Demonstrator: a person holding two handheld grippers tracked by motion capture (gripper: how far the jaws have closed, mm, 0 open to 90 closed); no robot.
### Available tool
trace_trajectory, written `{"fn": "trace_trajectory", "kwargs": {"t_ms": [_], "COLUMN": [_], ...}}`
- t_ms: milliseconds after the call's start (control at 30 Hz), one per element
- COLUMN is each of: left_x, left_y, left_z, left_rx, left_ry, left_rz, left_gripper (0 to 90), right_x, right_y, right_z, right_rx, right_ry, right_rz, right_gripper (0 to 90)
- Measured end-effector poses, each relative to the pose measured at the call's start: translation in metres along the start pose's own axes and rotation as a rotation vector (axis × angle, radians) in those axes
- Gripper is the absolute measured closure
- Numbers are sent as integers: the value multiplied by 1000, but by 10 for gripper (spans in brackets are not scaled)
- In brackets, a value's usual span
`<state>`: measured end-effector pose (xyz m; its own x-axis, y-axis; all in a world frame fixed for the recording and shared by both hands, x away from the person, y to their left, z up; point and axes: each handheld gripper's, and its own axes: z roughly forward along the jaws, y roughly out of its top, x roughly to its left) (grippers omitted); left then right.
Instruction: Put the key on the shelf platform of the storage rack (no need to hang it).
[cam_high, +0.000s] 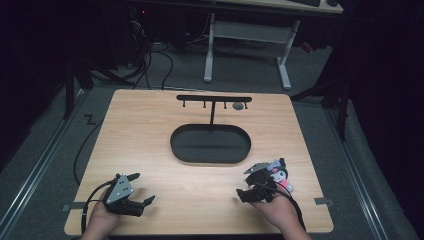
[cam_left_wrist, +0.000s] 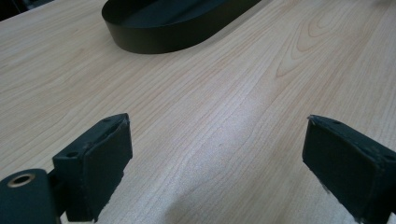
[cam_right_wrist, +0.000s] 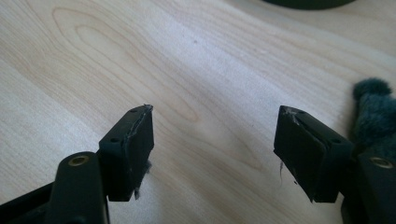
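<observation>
A black oval tray (cam_high: 175, 145) lies mid-table, with a black T-shaped hook rack (cam_high: 214, 99) rising from its far side. A small grey item (cam_high: 239, 106) hangs near the rack's right end. Beside my right gripper (cam_high: 246, 182), on its right, lies a small black, white and pink plush toy (cam_high: 280, 175). In the right gripper view the gripper (cam_right_wrist: 215, 126) is open over bare wood, and dark fuzzy plush (cam_right_wrist: 371, 116) touches the outside of its right jaw. My left gripper (cam_high: 141, 188) rests near the front left edge, open (cam_left_wrist: 217, 140) and empty, facing the tray (cam_left_wrist: 163, 28).
The wooden table (cam_high: 150, 125) has bare surface between the grippers and the tray. Beyond the far edge stand a white desk frame (cam_high: 247, 35) and floor cables (cam_high: 150, 60). A cable (cam_high: 82, 150) hangs off the table's left side.
</observation>
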<state>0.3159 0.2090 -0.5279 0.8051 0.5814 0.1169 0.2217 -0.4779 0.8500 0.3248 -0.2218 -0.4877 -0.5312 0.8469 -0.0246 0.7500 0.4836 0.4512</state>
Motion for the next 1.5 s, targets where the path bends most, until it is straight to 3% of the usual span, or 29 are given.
{"fn": "trace_trajectory", "kwargs": {"t_ms": [300, 467, 600, 833, 1000, 1200, 1333, 1500], "left_x": [0, 0, 1, 1, 1, 0, 0, 0], "left_y": [0, 0, 0, -1, -1, -1, -1, -1], "left_z": [1, 1, 0, 0, 0, 1, 1, 1], "left_rx": [2, 5, 4, 0, 2, 4, 6, 7], "left_ry": [-1, -3, -1, 0, -2, -3, -4, -4], "left_rz": [2, 2, 3, -1, 2, -1, 0, 0], "left_gripper": [88, 88, 88, 88, 88, 89, 89, 88], "right_x": [-6, -9, -10, -18, -33, -51, -67, -75], "right_y": [5, 6, 6, 6, 6, 2, -4, -11], "right_z": [-4, -9, -13, -24, -39, -55, -63, -63], "right_rx": [120, 150, 195, 219, 200, 195, 231, 244], "right_ry": [22, 25, 13, 5, -10, -36, -87, -93], "right_rz": [-4, 2, -31, -55, 6, 31, 81, 108], "right_gripper": [270, 258, 246, 249, 230, 207, 171, 159]}}
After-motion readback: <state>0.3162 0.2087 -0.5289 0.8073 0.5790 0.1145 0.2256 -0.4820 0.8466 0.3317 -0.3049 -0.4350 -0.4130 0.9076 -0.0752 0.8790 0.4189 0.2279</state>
